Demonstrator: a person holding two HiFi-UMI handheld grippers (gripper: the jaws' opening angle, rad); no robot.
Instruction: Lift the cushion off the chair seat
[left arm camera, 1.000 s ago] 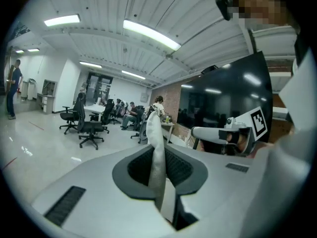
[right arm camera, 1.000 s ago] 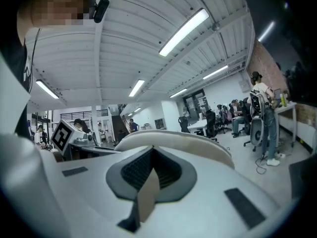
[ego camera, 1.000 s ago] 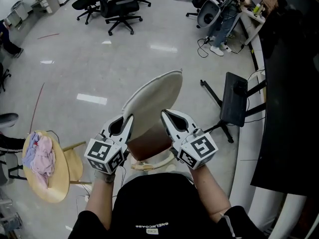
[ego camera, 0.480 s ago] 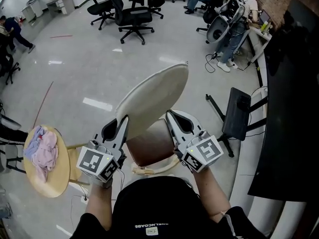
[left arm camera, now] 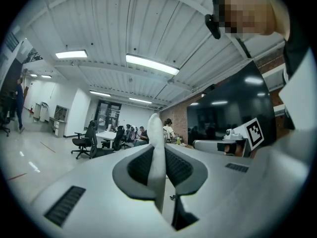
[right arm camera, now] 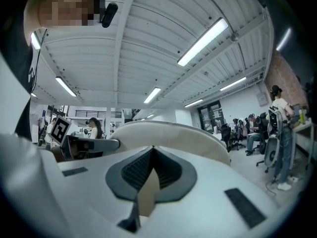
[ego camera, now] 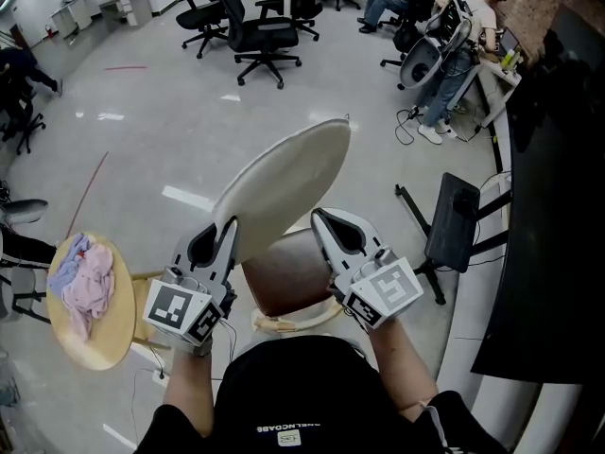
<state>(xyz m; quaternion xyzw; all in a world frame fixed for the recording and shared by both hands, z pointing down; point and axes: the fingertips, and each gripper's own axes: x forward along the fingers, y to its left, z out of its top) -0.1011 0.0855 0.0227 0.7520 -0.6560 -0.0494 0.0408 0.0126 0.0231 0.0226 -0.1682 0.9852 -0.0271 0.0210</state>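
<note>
A round cream cushion (ego camera: 284,185) hangs tilted in the air above the brown chair seat (ego camera: 287,276), its far edge raised. My left gripper (ego camera: 227,237) is shut on the cushion's near left rim; in the left gripper view the cushion (left arm camera: 157,157) shows edge-on, pinched between the pads. My right gripper (ego camera: 319,227) is shut on the near right rim, and the right gripper view has the cushion (right arm camera: 173,135) arching ahead of the jaws. The chair's pale wooden backrest (ego camera: 288,319) curves just below my hands.
A round wooden stool (ego camera: 83,310) with pink and blue cloths (ego camera: 83,279) stands at the left. A black stand (ego camera: 452,221) is to the right, a large dark screen (ego camera: 548,206) beyond it. Black office chairs (ego camera: 265,34) and seated people (ego camera: 454,36) fill the far floor.
Both grippers have risen with the cushion, which now hangs higher above the seat; more of the brown seat shows beneath it. The grip on both rims is unchanged.
</note>
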